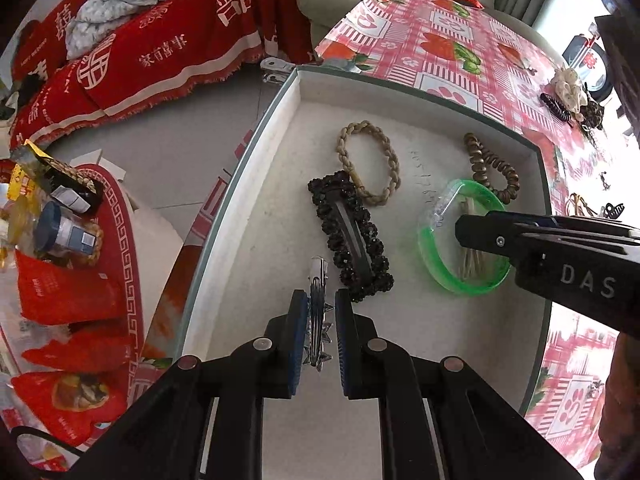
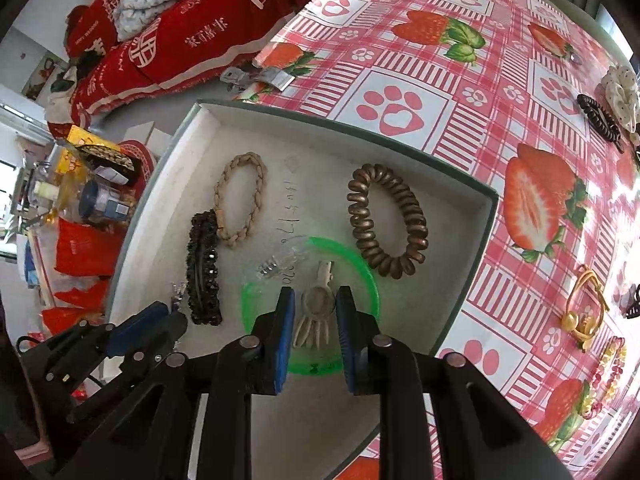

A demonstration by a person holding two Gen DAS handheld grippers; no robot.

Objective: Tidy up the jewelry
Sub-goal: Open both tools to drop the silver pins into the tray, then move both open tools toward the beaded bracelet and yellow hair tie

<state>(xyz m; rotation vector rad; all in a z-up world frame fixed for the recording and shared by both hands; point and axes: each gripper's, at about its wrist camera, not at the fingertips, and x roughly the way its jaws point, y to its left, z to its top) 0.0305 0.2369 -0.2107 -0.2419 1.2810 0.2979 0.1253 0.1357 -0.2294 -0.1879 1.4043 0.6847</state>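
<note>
A shallow white box (image 1: pixel 256 184) (image 2: pixel 160 200) sits on the strawberry tablecloth. In it lie a braided beige hair tie (image 1: pixel 370 162) (image 2: pixel 240 200), a black beaded clip (image 1: pixel 352 236) (image 2: pixel 204 268), a bronze spiral tie (image 1: pixel 492 166) (image 2: pixel 386 220) and a green bangle (image 1: pixel 460 240) (image 2: pixel 360 264). My left gripper (image 1: pixel 322 316) is open around a silver spiked clip (image 1: pixel 318 316) lying in the box. My right gripper (image 2: pixel 315 312) is open around a beige hand-shaped clip (image 2: pixel 316 308) inside the bangle.
More hair accessories lie on the cloth at the right: a white scrunchie (image 2: pixel 620 92), a dark clip (image 2: pixel 600 120), a gold tie (image 2: pixel 584 312), a beaded piece (image 2: pixel 608 368). A red snack tray (image 1: pixel 80 280) and red-covered sofa (image 1: pixel 160 40) stand to the left.
</note>
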